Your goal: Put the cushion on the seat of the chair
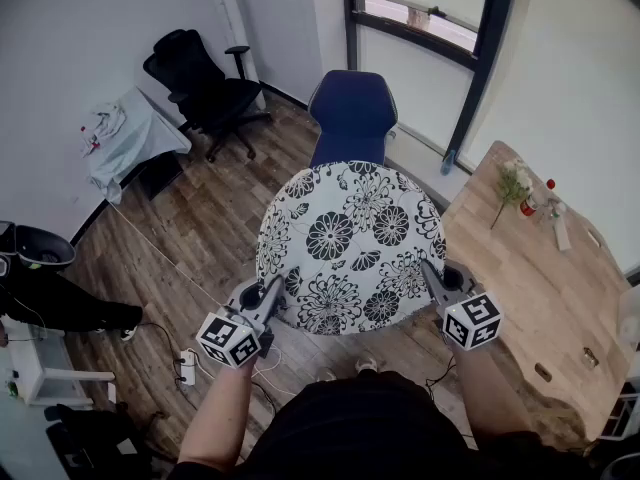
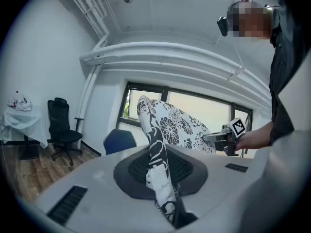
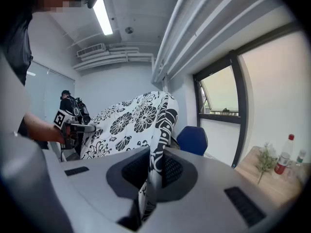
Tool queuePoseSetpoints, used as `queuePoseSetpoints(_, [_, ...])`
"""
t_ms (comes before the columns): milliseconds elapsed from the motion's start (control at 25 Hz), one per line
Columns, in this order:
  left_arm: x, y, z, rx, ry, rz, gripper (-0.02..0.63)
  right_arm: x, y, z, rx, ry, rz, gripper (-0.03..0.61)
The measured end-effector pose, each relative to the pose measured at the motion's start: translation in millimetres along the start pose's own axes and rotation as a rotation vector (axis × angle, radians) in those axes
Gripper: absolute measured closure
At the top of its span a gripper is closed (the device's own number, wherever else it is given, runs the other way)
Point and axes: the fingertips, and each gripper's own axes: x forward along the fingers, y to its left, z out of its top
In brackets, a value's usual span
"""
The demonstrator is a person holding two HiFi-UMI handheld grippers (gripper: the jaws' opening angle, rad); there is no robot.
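"Where's the cushion right now?"

"Up in the air, not on anything. The cushion (image 1: 350, 243) is round, white with black flowers, and I've got it slung between my two grippers with its broad face turned up toward the head camera. Its far edge overlaps the blue chair (image 1: 352, 118). I can see the chair's back above the cushion, but the seat is hidden behind it."

"How's your grip?"

"The left gripper (image 1: 271, 290) has the near left edge. In its own view the fingers are clamped on the fabric, with the rim folded between them. The right gripper (image 1: 432, 274) has the near right edge, and its fingers are pinched on the rim the same way. From each gripper's camera I can see the other gripper across the patterned fabric."

"And around you?"

"There's a wooden floor (image 1: 200, 228) underneath. Beyond the blue chair is a window (image 1: 430, 8) in a dark frame. On my right is a wooden table (image 1: 540, 268), with a bottle (image 1: 527, 206) that has red on it and a green sprig (image 1: 508, 183) just beside it, both near the far end. Off to the left, by the wall, a black office chair (image 1: 200, 83) stands next to a small pale-draped table (image 1: 130, 138). A person (image 1: 50, 303) in dark clothes is at the left edge of the head view, well apart from me."
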Motion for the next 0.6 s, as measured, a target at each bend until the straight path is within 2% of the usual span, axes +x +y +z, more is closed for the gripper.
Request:
queuePoseSetpoints(240, [2.3,4.2,6.5,0.029,0.019,0.026,0.581,0.8,-0.3,-1.7,0.013,-0.018,0.015,0.546])
queuePoseSetpoints(600, [5.0,1.2,-1.6,0.005,0.073,0.119,0.58,6.8,5.8,3.7,0.034,0.001,0.117,0.545])
